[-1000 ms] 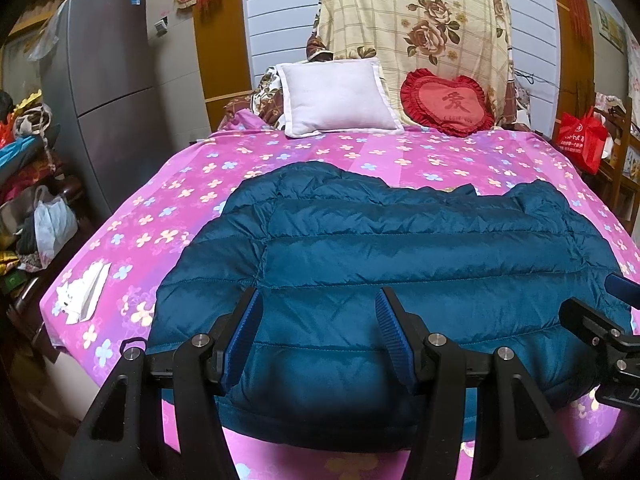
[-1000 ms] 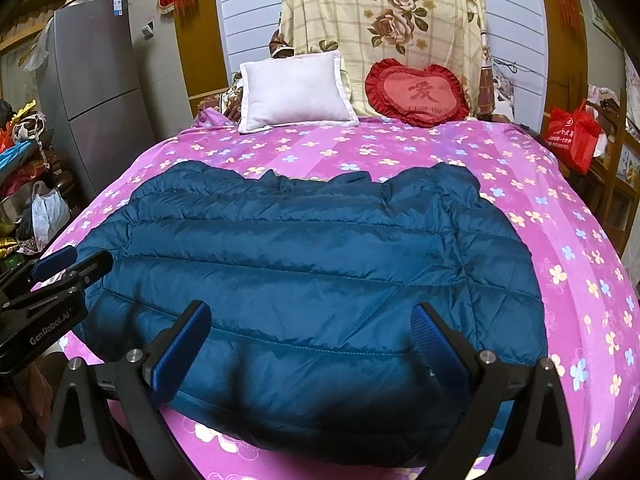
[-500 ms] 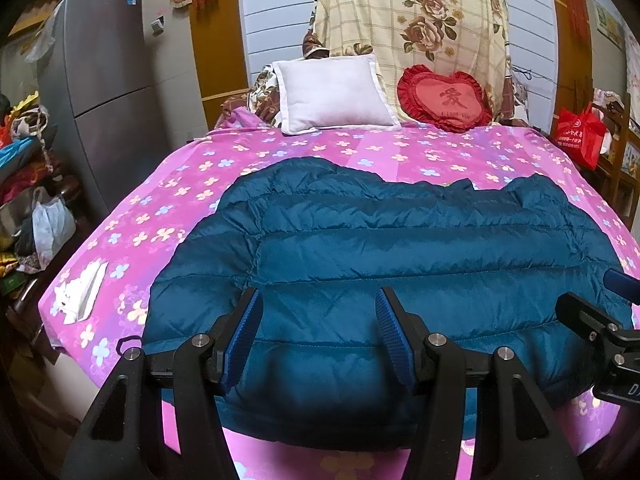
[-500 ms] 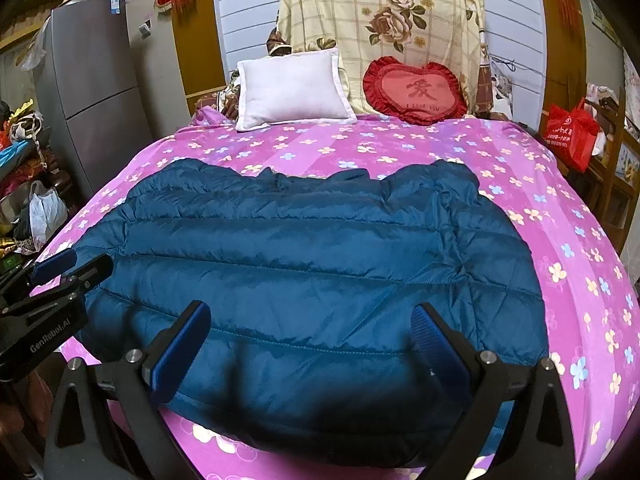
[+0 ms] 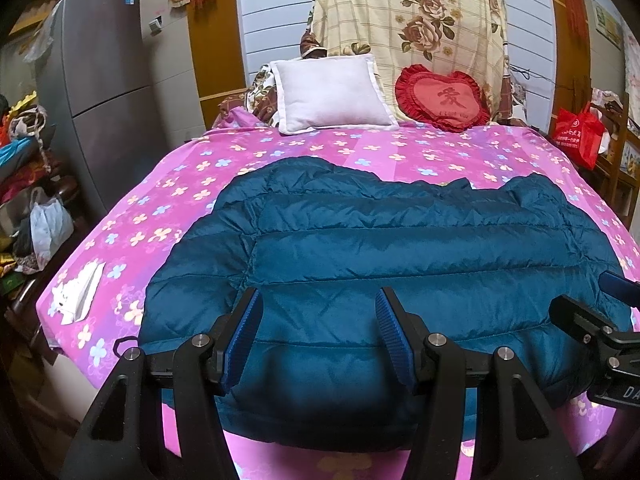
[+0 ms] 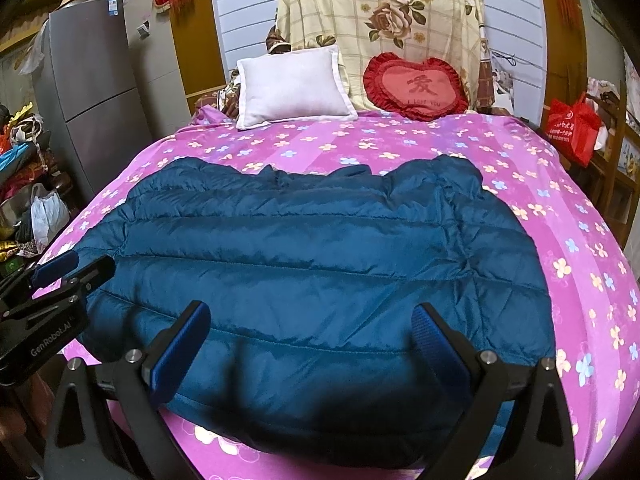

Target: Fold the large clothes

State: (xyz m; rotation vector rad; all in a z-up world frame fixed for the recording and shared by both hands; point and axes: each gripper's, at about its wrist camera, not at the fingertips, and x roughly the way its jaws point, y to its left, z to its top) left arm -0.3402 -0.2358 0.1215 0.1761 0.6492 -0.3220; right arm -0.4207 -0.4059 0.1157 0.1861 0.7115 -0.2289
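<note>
We see a dark blue quilted jacket lying flat on the bed, which has a pink cover with small flowers. The jacket is spread across the near half of the bed, and its lower hem hangs close to the near edge.

Our left hand-held gripper is released: its two blue pads stand apart above the near part of the jacket, left of the middle, and nothing is between them. We cannot tell if the pads touch the fabric. Our right hand-held gripper is released too, with its pads spread wider than those of the left one, over the near hem of the jacket. It also grasps nothing. In the right wrist view the left hand-held gripper shows at the left edge, beside the left side of the jacket.

At the far end of the bed a white pillow leans beside a red heart-shaped cushion, and behind them hangs a cream cloth with roses. A white folded paper lies on the near left corner of the bed, apart from the jacket. A grey refrigerator stands left of the bed, and a red bag is at the right side.
</note>
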